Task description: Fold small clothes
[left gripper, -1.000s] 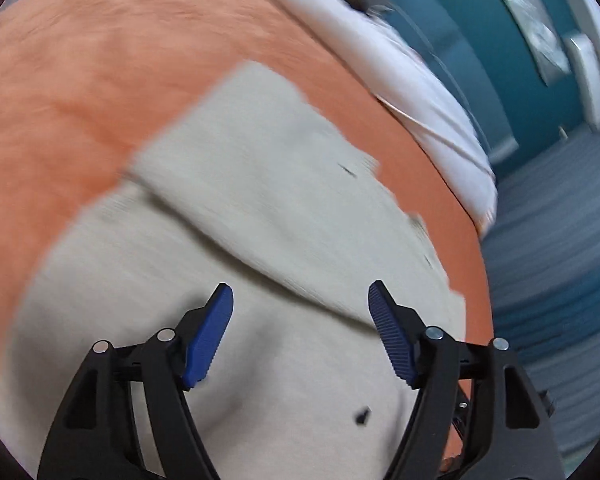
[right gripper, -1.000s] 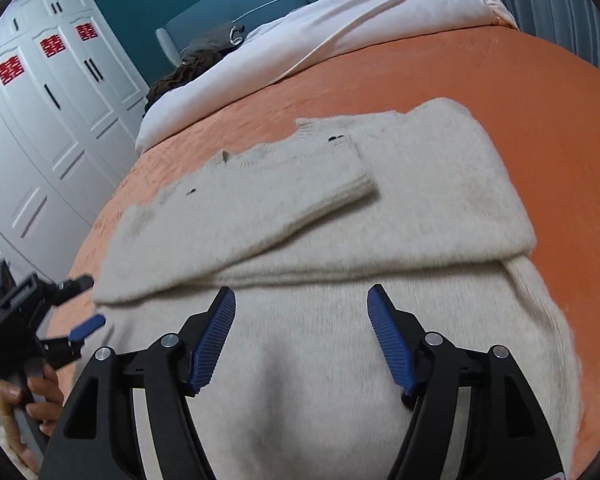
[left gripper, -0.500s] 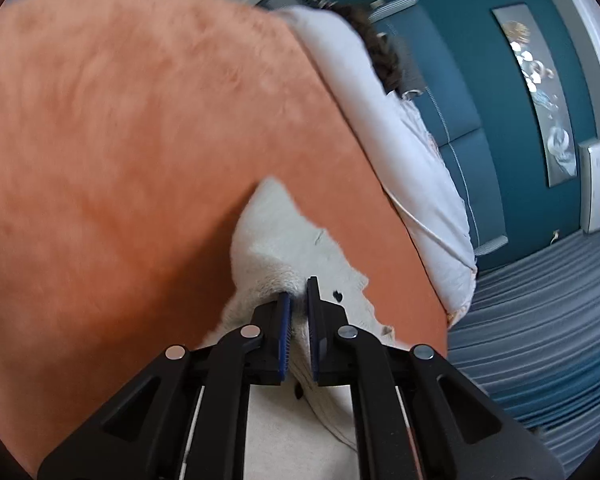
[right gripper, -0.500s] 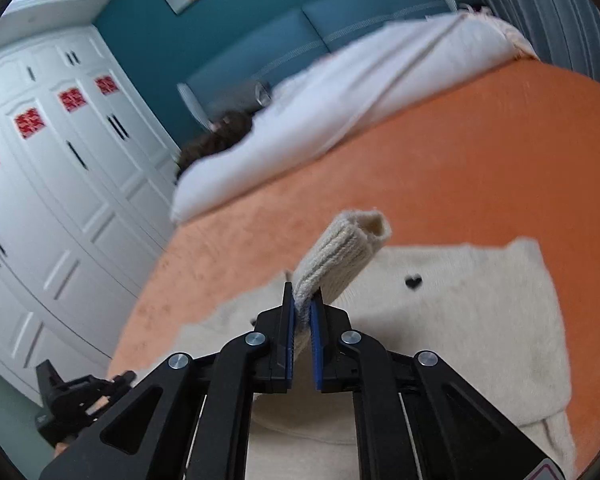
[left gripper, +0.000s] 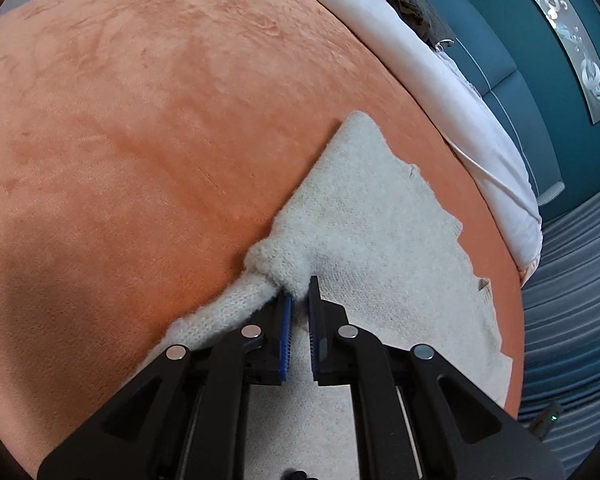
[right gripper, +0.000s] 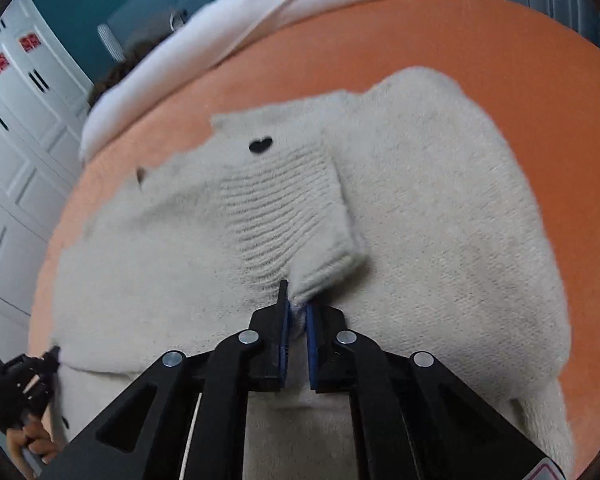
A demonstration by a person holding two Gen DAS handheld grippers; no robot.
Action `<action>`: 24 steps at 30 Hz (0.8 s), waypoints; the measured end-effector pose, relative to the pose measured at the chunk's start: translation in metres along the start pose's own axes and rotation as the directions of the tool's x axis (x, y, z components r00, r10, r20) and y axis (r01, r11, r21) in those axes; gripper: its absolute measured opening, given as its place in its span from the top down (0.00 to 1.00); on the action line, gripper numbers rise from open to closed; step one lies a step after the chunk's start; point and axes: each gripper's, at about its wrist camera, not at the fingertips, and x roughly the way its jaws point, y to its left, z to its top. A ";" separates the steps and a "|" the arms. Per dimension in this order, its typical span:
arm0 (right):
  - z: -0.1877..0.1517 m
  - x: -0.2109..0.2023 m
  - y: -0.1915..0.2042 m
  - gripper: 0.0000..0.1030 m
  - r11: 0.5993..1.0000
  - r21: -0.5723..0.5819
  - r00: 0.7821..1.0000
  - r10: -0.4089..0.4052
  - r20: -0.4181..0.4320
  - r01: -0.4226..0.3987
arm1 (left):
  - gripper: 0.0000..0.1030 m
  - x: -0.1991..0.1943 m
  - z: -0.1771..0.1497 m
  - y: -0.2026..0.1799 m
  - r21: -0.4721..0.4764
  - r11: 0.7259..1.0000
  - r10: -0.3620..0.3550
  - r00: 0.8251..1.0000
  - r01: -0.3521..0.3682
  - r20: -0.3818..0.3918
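A cream knit sweater lies spread on an orange bed cover. My left gripper is shut on a bunched edge of the sweater at its left side. In the right wrist view my right gripper is shut on the ribbed cuff of a sleeve folded across the sweater. A small black heart marks the sweater near its neckline. The left gripper also shows in the right wrist view at the sweater's left edge, held in a hand.
A white duvet lies along the head of the bed, with a dark item at a teal headboard. White wardrobe doors stand at the left. Grey-blue curtains hang past the bed's right edge.
A second ago both grippers were open above the sweater; both have shut on it. Since half a second ago the right gripper has lowered the cuff toward the sweater body.
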 end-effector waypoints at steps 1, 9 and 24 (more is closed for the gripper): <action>0.003 -0.012 -0.001 0.92 1.000 0.029 1.000 0.011 0.006 -0.011 | 0.94 -0.002 0.001 0.000 0.008 1.000 -0.005 1.000 0.005 0.002; 0.010 -0.065 0.102 0.85 0.976 -0.196 0.992 0.104 0.064 -0.090 | 0.92 -0.006 -0.006 0.017 0.078 0.994 -0.084 0.996 0.081 0.036; -0.015 0.171 0.343 1.00 0.830 -0.554 0.974 -0.068 -0.218 -0.066 | 0.92 -0.001 -0.019 0.027 0.137 0.977 -0.180 0.975 0.163 0.130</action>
